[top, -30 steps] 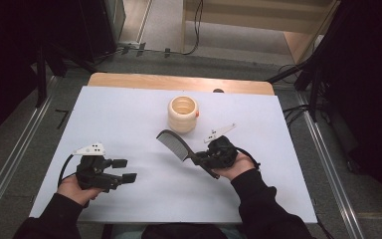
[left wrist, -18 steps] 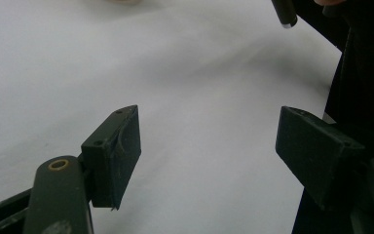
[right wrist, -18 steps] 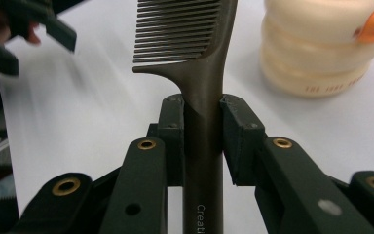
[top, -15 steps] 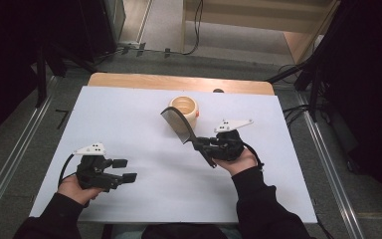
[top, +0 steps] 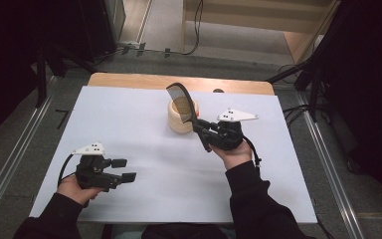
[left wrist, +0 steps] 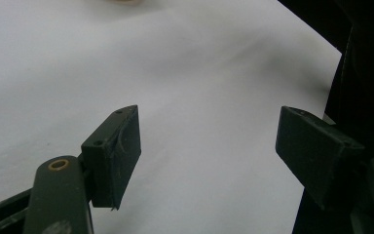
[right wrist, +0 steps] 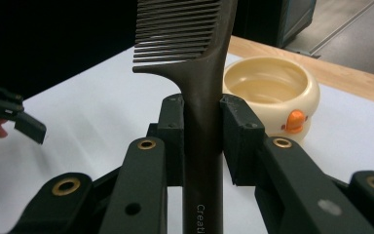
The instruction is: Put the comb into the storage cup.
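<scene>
From the high view I see my right gripper point(top: 199, 124) clamped on the handle of a dark comb point(top: 180, 99), which rises up and away from the jaws so that its toothed head hangs over the cream bowl point(top: 179, 122) near the far middle of the white table point(top: 129, 119); the comb's head overlaps the bowl's mouth from this angle, though I cannot tell whether it touches the rim. My left gripper point(top: 124, 170) rests low near the front left of the table, well apart from the bowl, with its jaws spread and nothing between them. In the left gripper view the two black pads point(left wrist: 114, 156) stand wide apart over bare white tabletop — no object lies in the gap, and a sliver of the bowl shows at the very top edge. In the right gripper view the jaws are pressed against both sides of the comb's point(right wrist: 202, 122) stem, holding it upright, its teeth pointing to the left at the top of the frame. Just behind and to the right of the comb sits the bowl point(right wrist: 272, 95), empty as far as I can see, with a small orange duck bill on its side. Off to the left — farther back — I can make out the tip of my other gripper point(right wrist: 22, 124) above the white surface.
</scene>
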### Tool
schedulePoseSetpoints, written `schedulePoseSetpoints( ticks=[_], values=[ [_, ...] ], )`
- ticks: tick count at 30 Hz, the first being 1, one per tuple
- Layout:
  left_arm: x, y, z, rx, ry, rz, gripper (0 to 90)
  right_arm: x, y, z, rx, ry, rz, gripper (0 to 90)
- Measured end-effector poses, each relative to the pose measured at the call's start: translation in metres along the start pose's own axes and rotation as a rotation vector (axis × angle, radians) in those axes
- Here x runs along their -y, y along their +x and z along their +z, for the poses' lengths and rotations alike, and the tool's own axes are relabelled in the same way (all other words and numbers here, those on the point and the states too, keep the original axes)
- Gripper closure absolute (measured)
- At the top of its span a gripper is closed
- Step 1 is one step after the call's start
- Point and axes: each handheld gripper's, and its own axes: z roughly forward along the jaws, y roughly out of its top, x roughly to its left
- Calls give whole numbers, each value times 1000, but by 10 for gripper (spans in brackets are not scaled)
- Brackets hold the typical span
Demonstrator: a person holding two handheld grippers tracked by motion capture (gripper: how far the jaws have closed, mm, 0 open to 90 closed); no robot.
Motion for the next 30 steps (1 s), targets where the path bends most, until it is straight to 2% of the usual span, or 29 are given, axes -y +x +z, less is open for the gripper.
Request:
schedulePoseSetpoints(
  ticks=[7,21,25,30],
  values=[
    [0,-1,0,0,0,1,254,-9,-5,9,30,-29,22,704],
    [0,0,0,7,-3,-1,253,-52,-17,26,57,-84,16,703],
    [0,0,-1,7,-9,-2,254,-62,-19,34,57,-97,7,703],
    [0,0,-2,10,-9,-3,253,-71,-21,47,76,-106,-32,703]
  ],
)
